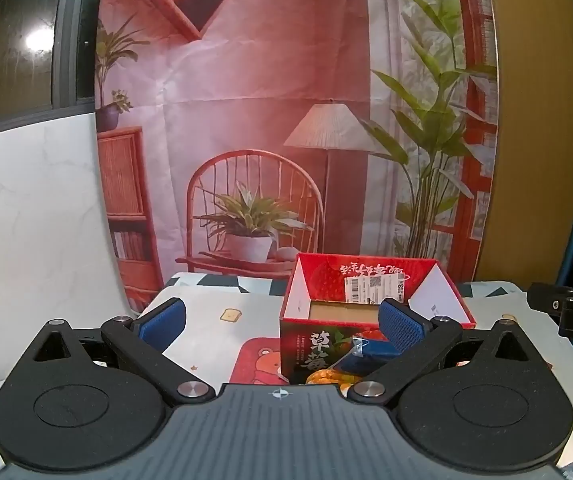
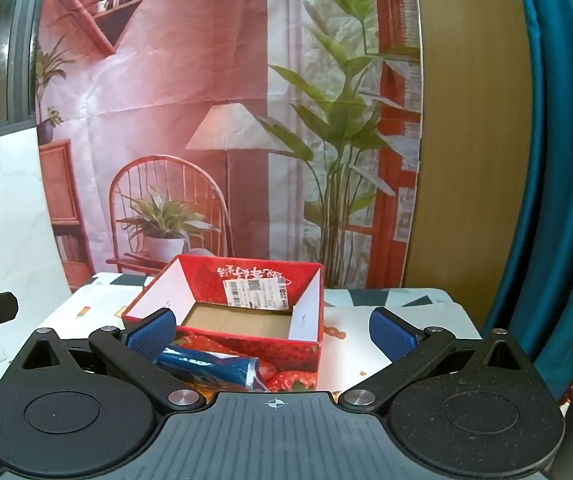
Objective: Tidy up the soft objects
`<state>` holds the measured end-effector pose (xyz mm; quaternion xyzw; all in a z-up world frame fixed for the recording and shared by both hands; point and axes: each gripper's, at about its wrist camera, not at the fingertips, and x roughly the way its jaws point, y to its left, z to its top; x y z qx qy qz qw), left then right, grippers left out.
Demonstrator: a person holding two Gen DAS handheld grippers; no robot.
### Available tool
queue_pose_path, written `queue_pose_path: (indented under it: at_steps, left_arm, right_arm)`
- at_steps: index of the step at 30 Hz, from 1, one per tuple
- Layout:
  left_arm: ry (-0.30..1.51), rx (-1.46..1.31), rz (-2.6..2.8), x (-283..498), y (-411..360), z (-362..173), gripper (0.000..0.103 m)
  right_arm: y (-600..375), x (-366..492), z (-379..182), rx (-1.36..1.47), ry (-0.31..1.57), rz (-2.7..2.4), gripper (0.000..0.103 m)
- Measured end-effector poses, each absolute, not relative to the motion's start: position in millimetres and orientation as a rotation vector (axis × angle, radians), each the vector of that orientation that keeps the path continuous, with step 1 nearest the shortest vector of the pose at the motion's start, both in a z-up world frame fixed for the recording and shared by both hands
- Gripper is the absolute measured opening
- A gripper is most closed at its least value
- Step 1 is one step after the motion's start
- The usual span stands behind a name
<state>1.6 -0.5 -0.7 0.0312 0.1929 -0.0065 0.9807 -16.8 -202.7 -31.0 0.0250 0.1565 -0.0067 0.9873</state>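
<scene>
A red strawberry-print cardboard box (image 1: 366, 280) (image 2: 246, 276) stands open on the table, its brown floor bare as far as I can see. A shiny blue snack packet (image 2: 210, 368) (image 1: 360, 356) lies on the table against the box's near side, partly hidden by the gripper bodies. My left gripper (image 1: 282, 322) is open, its right pad in front of the box and packet. My right gripper (image 2: 272, 334) is open too, with its left pad just above the packet and nothing pressed between the pads.
The table wears a white cartoon-print cloth (image 1: 222, 316) (image 2: 366, 320). A printed room backdrop (image 1: 270, 120) hangs right behind it. A white marble wall is on the left, a teal curtain (image 2: 558, 160) on the right. The other gripper's black part (image 1: 566, 308) shows at the right edge.
</scene>
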Motion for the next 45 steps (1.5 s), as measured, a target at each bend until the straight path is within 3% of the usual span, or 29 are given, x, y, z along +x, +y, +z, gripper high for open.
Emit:
queue_pose_path:
  at_steps: [45]
  left_arm:
    - [0.377, 0.061, -0.017, -0.8, 0.5, -0.6, 0.103]
  right_arm:
    - [-204.7, -14.6, -33.4, 0.056, 0.316, -0.013, 0.103]
